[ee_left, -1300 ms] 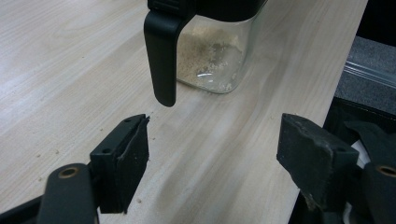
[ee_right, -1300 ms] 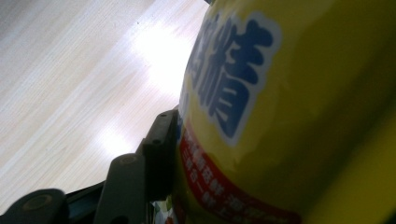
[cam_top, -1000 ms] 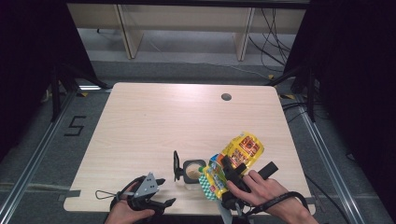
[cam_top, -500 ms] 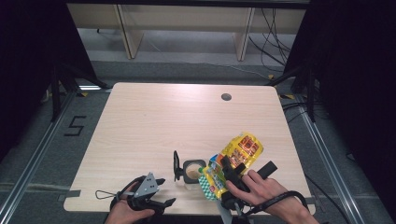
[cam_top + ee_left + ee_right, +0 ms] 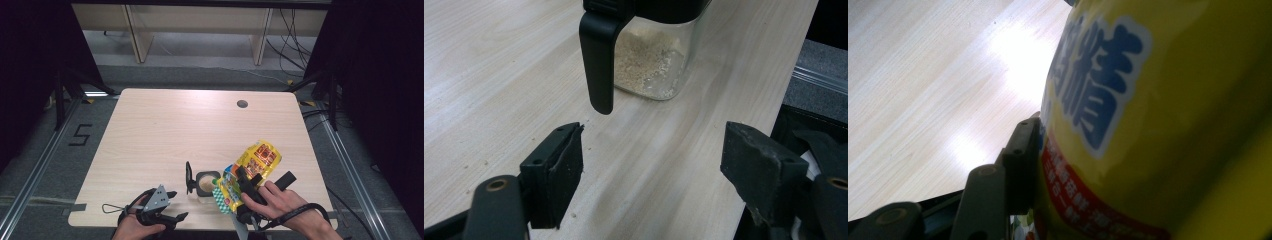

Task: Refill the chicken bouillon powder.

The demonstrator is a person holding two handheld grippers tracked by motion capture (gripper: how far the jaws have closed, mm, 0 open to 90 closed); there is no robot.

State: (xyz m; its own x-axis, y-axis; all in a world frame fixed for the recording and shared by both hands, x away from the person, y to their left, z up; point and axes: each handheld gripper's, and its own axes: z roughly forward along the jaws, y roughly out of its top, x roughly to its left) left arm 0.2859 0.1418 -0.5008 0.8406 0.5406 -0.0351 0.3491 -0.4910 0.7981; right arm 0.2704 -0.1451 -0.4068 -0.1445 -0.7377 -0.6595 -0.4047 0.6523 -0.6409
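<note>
A pale wood bench (image 5: 165, 135) stands on a grey floor, with dark curtains to either side and a shelf frame behind it.

The right claw (image 5: 248, 192) sits at the bench's near edge, its jaws clamped on a yellow pouch (image 5: 255, 162) with blue lettering and a red band. In the right gripper view the pouch (image 5: 1158, 115) presses flat against the inner face of the one jaw that shows; the other jaw is hidden behind the pouch. The pouch is tilted, its upper end pointing away toward the bench's far right, its lower end with a green checked corner down beside the claw. The person's right hand (image 5: 280, 202) wraps the gripper body, and a black cable loops round the wrist.

Just to the left of the pouch's lower end stands a clear jar (image 5: 206, 183) with a black rim, some pale grain in the bottom, and its black flip lid (image 5: 189, 177) standing up at its left side.

The left claw (image 5: 172, 218) lies farther left, near the bench's front edge, held in the left hand (image 5: 135, 227). In the left gripper view its jaws stand wide apart with nothing between them, and the jar (image 5: 654, 60) stands a little ahead of them, not touching, its black handle-like lid tab (image 5: 599, 60) hanging down toward the gap.

A small round hole (image 5: 242, 104) is in the bench's far side, well apart from everything else.
</note>
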